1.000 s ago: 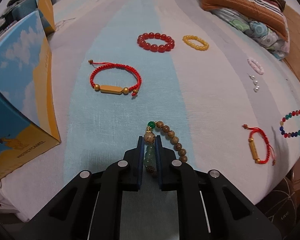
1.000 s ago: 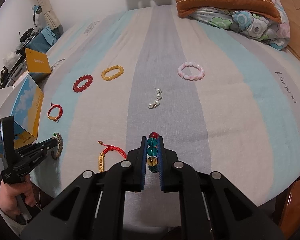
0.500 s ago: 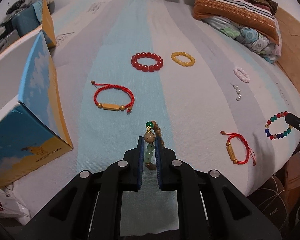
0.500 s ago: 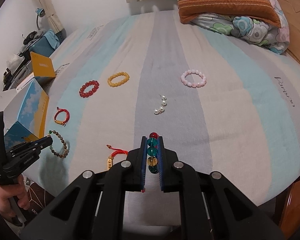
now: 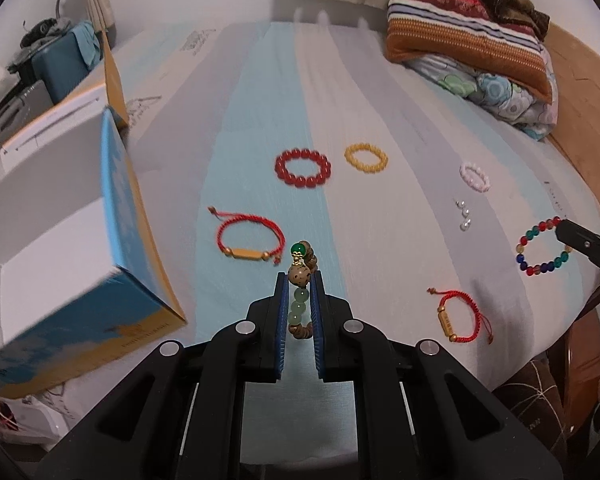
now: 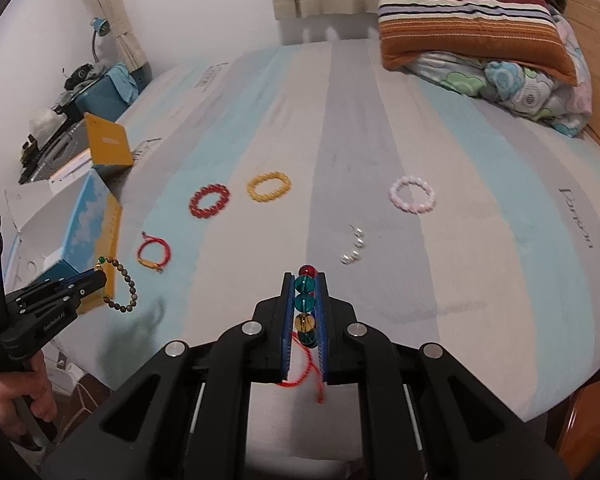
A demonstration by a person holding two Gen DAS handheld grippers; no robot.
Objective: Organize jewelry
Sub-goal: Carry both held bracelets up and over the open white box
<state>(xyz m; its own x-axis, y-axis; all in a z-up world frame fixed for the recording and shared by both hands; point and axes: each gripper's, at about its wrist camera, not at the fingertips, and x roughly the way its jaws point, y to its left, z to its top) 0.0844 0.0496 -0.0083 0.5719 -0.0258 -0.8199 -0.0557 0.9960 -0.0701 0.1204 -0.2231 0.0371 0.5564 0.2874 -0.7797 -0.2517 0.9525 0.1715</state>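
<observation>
My left gripper (image 5: 299, 278) is shut on a wooden bead bracelet (image 5: 298, 306) with green beads, held above the striped bed sheet (image 5: 260, 120). In the right wrist view that bracelet (image 6: 126, 284) dangles as a loop from the left gripper (image 6: 96, 280) at the left edge of the bed. My right gripper (image 6: 305, 278) is shut on a multicoloured glass bead bracelet (image 6: 305, 302). From the left wrist view this bracelet (image 5: 542, 246) hangs from the right gripper (image 5: 564, 230) at the right.
On the sheet lie a red bead bracelet (image 5: 303, 168), a yellow one (image 5: 366, 158), a pink one (image 5: 475, 176), loose pearls (image 5: 464, 216) and two red cord bracelets (image 5: 250, 236) (image 5: 458, 316). An open blue-and-yellow box (image 5: 132, 216) stands at the left. Pillows (image 5: 460, 32) are piled at the back right.
Both grippers have risen, each lifting its bracelet off the sheet. The wooden bead loop and the multicoloured loop now hang in the air, and more of the bed shows.
</observation>
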